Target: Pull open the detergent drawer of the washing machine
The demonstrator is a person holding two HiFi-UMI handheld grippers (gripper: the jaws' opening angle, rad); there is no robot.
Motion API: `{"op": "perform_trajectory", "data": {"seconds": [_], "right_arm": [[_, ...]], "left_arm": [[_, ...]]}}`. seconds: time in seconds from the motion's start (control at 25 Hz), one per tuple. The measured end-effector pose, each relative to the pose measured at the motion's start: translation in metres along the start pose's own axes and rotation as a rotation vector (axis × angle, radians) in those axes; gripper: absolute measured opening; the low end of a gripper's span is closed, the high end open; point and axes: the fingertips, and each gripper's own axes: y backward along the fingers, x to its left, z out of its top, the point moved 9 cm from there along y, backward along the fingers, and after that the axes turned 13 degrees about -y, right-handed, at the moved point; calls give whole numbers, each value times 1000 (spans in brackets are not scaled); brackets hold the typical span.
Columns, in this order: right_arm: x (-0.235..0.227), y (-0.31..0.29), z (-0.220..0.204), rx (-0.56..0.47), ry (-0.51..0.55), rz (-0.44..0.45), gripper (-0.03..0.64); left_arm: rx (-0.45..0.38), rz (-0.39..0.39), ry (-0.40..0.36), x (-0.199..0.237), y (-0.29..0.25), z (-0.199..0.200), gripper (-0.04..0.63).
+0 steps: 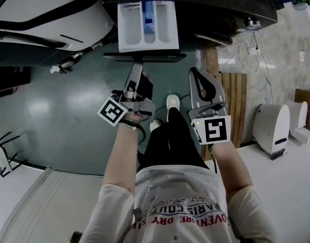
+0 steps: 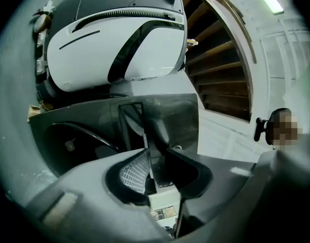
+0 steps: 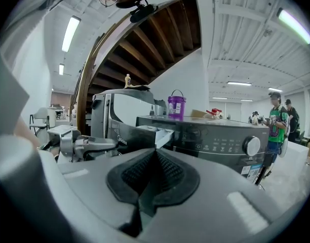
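The white plastic detergent drawer [image 1: 146, 27] stands pulled out of the dark front-loading washing machine [image 1: 221, 4], toward the person. The left gripper [image 1: 138, 67] is at the drawer's near end, its jaws clamped on the thin front panel [image 2: 152, 151]. The right gripper [image 1: 196, 75] hangs just right of it, apart from the drawer. A white rounded machine [image 1: 43, 9] stands left of the washing machine, a slatted wooden pallet [image 1: 231, 100] lies to its right, and a purple lidded bucket [image 3: 176, 105] sits on top.
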Motion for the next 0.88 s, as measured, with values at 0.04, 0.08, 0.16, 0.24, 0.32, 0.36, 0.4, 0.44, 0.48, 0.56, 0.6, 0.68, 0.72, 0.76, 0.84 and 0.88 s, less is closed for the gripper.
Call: {"op": "perform_trajectory", "data": {"seconds": [0.04,0.08,0.16,0.24,0.32,0.36,0.4,0.44,0.48,0.56,0.6,0.68,0.72,0.76,0.84,0.88], "right_arm": [[2,1,1,-2,-3,2,2],[5,3,3,-3,-3,5,2],[11,7,6,-7,0,13,2],[15,11,10,-12,0,15,2],[19,17,13,-6,-9,13,2],[22,20,14,0,-15,12,2],[25,23,16,4,-20,13,2],[28,26,19,5,-23,15,2],[31,30,21,5,-24,16,2],[37,37,27,4,-22,14,2],[39,40,29,5,-20,11,2],[42,48,38,4,-13,13,2],[44,52,44,-2,-11,18,2],[47,55,51,-11,-13,23,2],[52,63,67,-29,-26,27,2],[54,68,74,-36,-28,29,2]], "left_arm": [[7,27,5,0,2,-1,62],[14,43,7,-2,5,-2,5],[31,37,-5,-9,10,-4,2],[54,24,-30,-19,13,-5,2],[78,25,-58,-29,17,-4,2],[89,29,-75,-35,19,-3,2],[101,35,-98,-42,22,0,2],[117,43,-133,-49,25,3,2],[139,51,-185,-57,28,7,0],[200,67,-317,-73,33,15,0],[231,74,-378,-82,37,18,0],[276,87,-484,-100,45,23,0],[288,87,-528,-108,49,26,0],[294,82,-566,-117,53,28,0],[306,63,-648,-139,58,33,0],[315,51,-697,-151,60,36,0]]}}
